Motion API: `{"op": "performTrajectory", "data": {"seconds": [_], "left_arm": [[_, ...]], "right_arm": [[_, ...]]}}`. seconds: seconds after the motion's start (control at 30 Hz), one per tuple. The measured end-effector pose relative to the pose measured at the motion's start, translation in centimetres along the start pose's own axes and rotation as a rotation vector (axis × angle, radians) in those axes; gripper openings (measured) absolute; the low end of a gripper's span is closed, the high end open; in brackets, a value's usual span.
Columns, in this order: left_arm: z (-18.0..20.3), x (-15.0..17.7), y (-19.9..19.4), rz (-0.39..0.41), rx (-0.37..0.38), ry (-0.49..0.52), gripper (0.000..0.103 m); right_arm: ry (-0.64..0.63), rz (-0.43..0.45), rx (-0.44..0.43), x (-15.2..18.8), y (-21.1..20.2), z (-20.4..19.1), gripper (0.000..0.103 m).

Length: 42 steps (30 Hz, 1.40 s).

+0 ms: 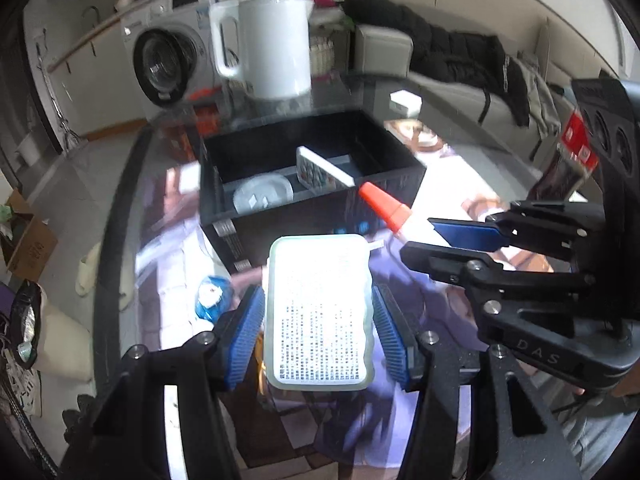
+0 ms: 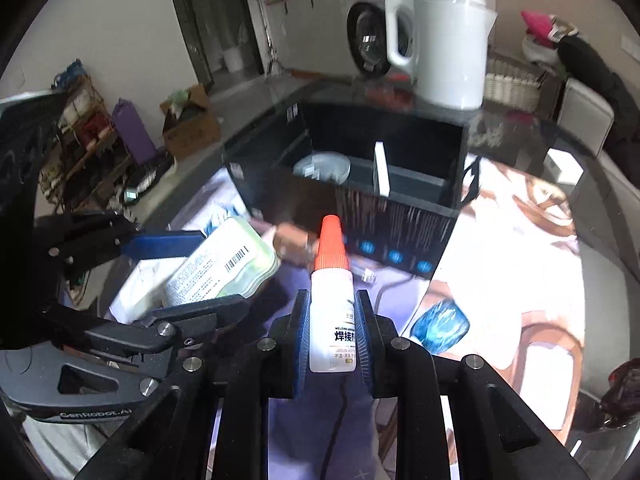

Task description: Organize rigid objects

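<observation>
My left gripper (image 1: 320, 320) is shut on a clear flat plastic case (image 1: 318, 312) with printed text and holds it above the table, just short of the black storage box (image 1: 312, 172). It also shows in the right wrist view (image 2: 222, 264). My right gripper (image 2: 332, 328) is shut on a white glue bottle (image 2: 332, 320) with an orange cap, pointed at the black box (image 2: 360, 168). The bottle's cap shows in the left wrist view (image 1: 382, 204). The box holds a white divider (image 2: 381, 168), a clear round lid (image 1: 264, 196) and a keyed device (image 1: 310, 172).
A white kettle (image 1: 272, 44) stands behind the box. A blue glass object (image 2: 440, 326) lies on the patterned table cover to the right, and it shows in the left wrist view (image 1: 212, 300). A washing machine (image 1: 172, 56) and a sofa with dark clothes (image 1: 460, 52) are beyond the table.
</observation>
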<state>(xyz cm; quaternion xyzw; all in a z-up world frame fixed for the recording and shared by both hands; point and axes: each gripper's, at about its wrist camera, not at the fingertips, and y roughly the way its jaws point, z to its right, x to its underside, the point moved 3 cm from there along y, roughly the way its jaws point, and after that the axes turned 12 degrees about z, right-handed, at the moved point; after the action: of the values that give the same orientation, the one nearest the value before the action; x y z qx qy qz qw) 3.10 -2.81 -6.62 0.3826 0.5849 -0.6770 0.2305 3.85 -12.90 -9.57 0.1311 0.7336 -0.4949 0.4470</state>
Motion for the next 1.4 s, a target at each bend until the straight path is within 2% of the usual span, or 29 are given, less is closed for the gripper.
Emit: {"op": "performTrajectory", "data": {"seconds": [0.17, 0.33, 0.4, 0.63, 0.97, 1.3, 1.4], "left_arm": [[0.2, -2.1, -2.8, 0.196, -0.023, 0.005, 0.054], [0.2, -3.4, -5.2, 0.356, -0.025, -0.005, 0.054], [0.0, -3.8, -6.0, 0.405, -0.027, -0.021, 0.054], [-0.3, -4.2, -6.6, 0.456, -0.035, -0.022, 0.054], [-1.0, -4.9, -7.1, 0.493, -0.051, -0.057, 0.054], [-3.1, -7.5, -4.6, 0.519, -0.099, -0.124, 0.054], [-3.4, -8.2, -3.6, 0.53, -0.099, -0.113, 0.054]], "right_arm": [[0.01, 0.21, 0.011, -2.1, -4.0, -0.3, 0.021], [-0.002, 0.427, 0.021, -3.3, -8.1, -0.8, 0.021], [-0.013, 0.468, 0.019, -3.8, -8.6, -1.5, 0.021], [-0.053, 0.524, 0.034, -4.0, -9.9, -2.9, 0.021], [0.0, 0.536, 0.069, -4.3, -10.4, -1.8, 0.021], [0.011, 0.585, 0.095, -7.0, -9.1, -1.1, 0.021], [0.013, 0.593, 0.103, -8.0, -8.1, -0.8, 0.021]]}}
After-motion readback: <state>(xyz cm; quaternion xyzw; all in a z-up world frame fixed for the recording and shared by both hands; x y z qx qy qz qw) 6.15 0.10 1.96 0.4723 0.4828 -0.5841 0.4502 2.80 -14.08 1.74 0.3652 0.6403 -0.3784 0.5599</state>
